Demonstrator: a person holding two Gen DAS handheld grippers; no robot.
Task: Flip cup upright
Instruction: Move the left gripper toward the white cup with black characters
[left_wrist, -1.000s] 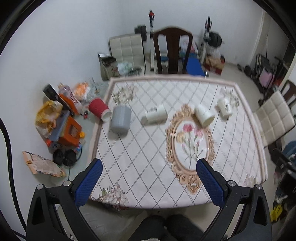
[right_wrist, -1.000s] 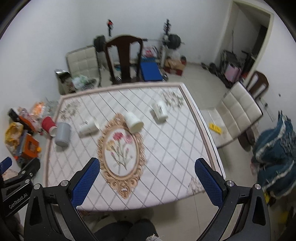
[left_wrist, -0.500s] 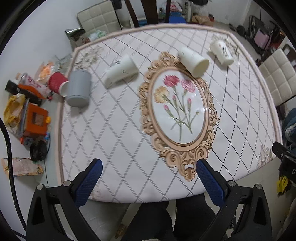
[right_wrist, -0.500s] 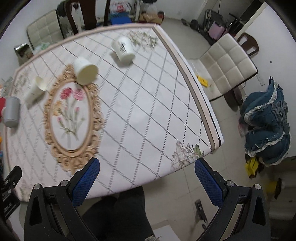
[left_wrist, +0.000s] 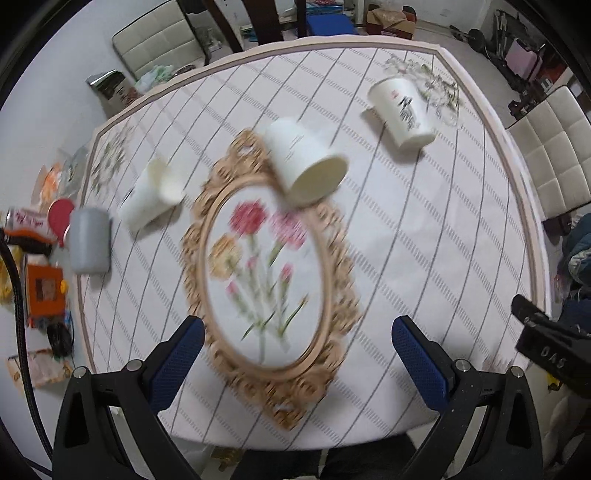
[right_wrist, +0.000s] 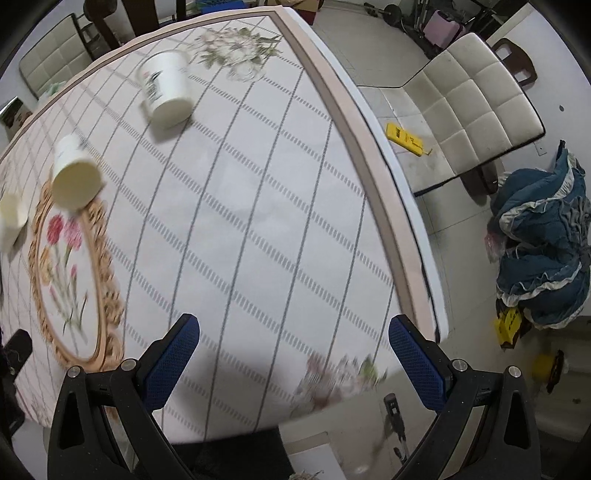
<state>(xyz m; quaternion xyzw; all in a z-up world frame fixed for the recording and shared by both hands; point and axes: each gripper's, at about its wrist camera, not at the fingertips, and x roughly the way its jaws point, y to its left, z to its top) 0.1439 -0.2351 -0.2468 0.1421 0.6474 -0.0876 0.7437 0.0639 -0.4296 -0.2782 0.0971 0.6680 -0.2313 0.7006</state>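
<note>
Left to right on the table: red cup at the left edge, on its side; grey cup inverted beside it; white cup on its side; plain white cup on its side at the medallion's top; printed white cup on its side far right; left gripper spread wide, holding nothing; right gripper likewise agape, empty, over the table's near right part.

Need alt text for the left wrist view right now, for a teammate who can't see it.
Open left tongs hover over a table with a floral oval print. Three white cups lie on their sides; a grey cup and a red cup sit at the left edge. The image is motion-blurred.
</note>
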